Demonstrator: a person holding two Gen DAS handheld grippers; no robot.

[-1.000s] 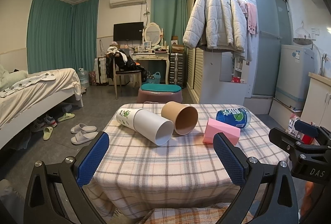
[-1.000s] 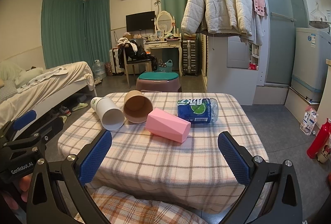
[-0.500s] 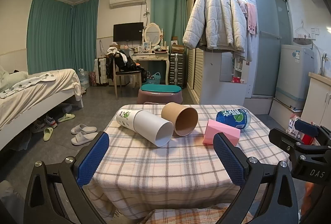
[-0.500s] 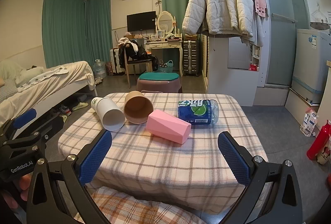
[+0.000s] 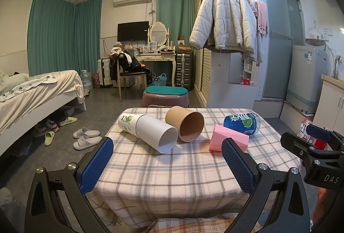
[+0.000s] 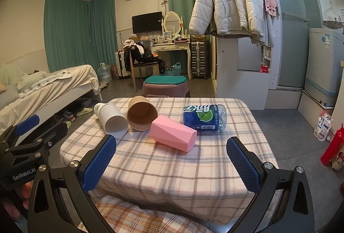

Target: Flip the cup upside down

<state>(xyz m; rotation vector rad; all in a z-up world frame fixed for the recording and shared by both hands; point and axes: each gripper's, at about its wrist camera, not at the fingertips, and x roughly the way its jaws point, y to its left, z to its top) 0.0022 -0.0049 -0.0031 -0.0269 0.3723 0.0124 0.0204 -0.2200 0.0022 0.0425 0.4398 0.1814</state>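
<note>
On the plaid-covered table [image 5: 172, 172] [image 6: 172, 168] three cups lie on their sides: a white paper cup [image 5: 148, 132] [image 6: 110, 118], a brown paper cup [image 5: 186, 123] [image 6: 140, 113] and a pink faceted cup [image 5: 229, 140] [image 6: 173, 136]. Open mouths of the white and brown cups face me. My left gripper [image 5: 167, 164] is open, hovering at the table's near edge with nothing between its blue pads. My right gripper [image 6: 169, 163] is open too, short of the pink cup. Each gripper shows at the edge of the other's view.
A blue-labelled bottle [image 5: 241, 123] [image 6: 204, 117] lies on its side behind the pink cup. A purple stool with a teal cushion [image 5: 165, 95] stands beyond the table. A bed [image 5: 32, 95] and slippers [image 5: 86, 137] are at the left, a red bottle [image 6: 332, 147] on the floor right.
Both views have shifted very slightly; the table objects sit marginally lower or closer. Nothing was taken hold of, and both grippers stay open.
</note>
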